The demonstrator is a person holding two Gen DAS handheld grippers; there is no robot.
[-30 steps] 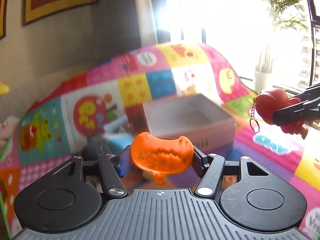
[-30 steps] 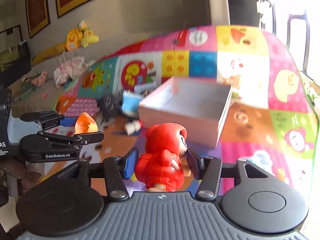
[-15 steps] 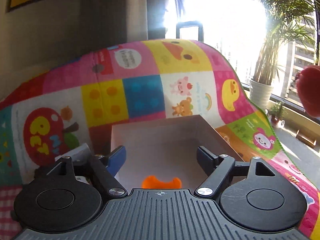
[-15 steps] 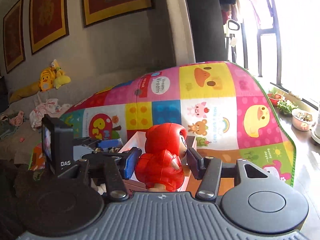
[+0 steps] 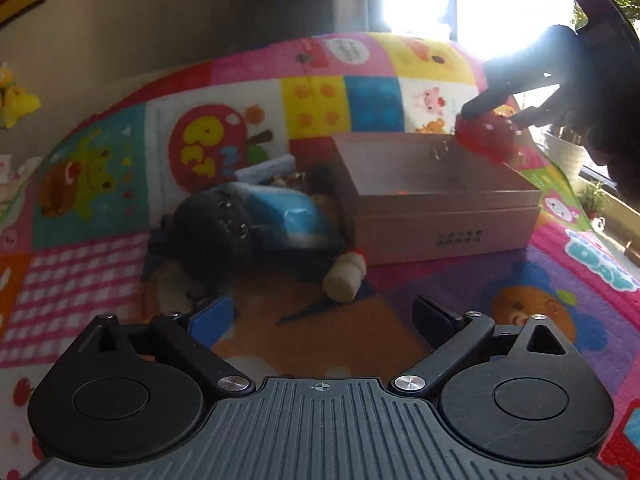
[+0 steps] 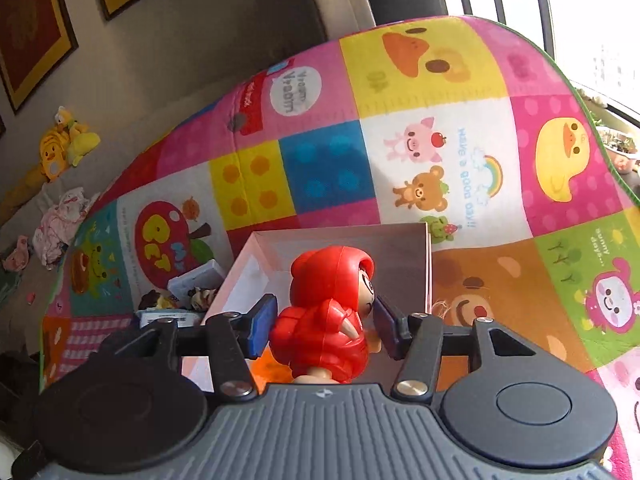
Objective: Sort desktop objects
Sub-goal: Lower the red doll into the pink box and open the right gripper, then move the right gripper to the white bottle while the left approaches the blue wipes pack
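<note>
An open pink-white box (image 5: 444,216) stands on the colourful play mat. My left gripper (image 5: 322,316) is open and empty, low over the mat in front of the box. My right gripper (image 6: 322,322) is shut on a red hooded figurine (image 6: 328,316) with a keychain and holds it over the box (image 6: 340,240); from the left wrist view the figurine (image 5: 486,138) hangs above the box's far right corner. An orange toy (image 6: 272,368) lies inside the box, below the figurine.
A pile lies left of the box: a black round object (image 5: 214,230), a blue packet (image 5: 288,216), a white card box (image 5: 266,168) and a small cream and red toy (image 5: 346,276). Plush toys (image 6: 64,148) lie on the floor by the wall.
My left gripper dropped the orange toy into the box, then pulled back and down to the mat in front. My right gripper carried the red figurine over the box.
</note>
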